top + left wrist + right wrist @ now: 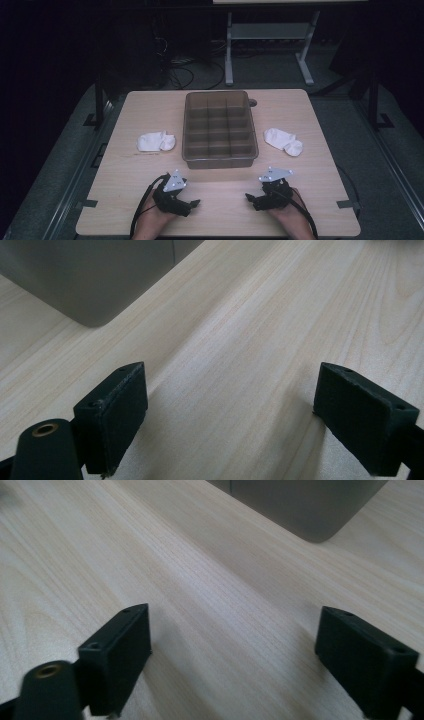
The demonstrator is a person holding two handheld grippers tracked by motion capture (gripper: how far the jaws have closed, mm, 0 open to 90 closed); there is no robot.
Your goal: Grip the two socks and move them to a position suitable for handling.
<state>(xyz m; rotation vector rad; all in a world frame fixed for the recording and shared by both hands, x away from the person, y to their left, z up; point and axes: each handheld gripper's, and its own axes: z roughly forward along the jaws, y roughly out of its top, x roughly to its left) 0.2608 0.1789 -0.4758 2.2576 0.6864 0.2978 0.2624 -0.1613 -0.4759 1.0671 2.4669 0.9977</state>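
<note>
A grey divided bin (220, 129) with several compartments stands in the middle of the wooden table (150, 107). A white sock pair (156, 141) lies to its left, and another white sock pair (283, 140) lies to its right. My left gripper (192, 203) rests near the front edge, pointing inward, open with nothing between its jaws (230, 420). Opposite it sits my right gripper (248, 198), also open and empty (232, 660). A corner of the bin (90, 275) appears at the upper left of the left gripper view. The right gripper view has the bin's corner (305, 505) at the upper right.
Bare tabletop lies between the two grippers and in front of the bin. Beyond the table's far edge stand a white desk frame (270, 45) and loose cables on a dark floor. A small dark round grommet (252, 102) sits behind the bin.
</note>
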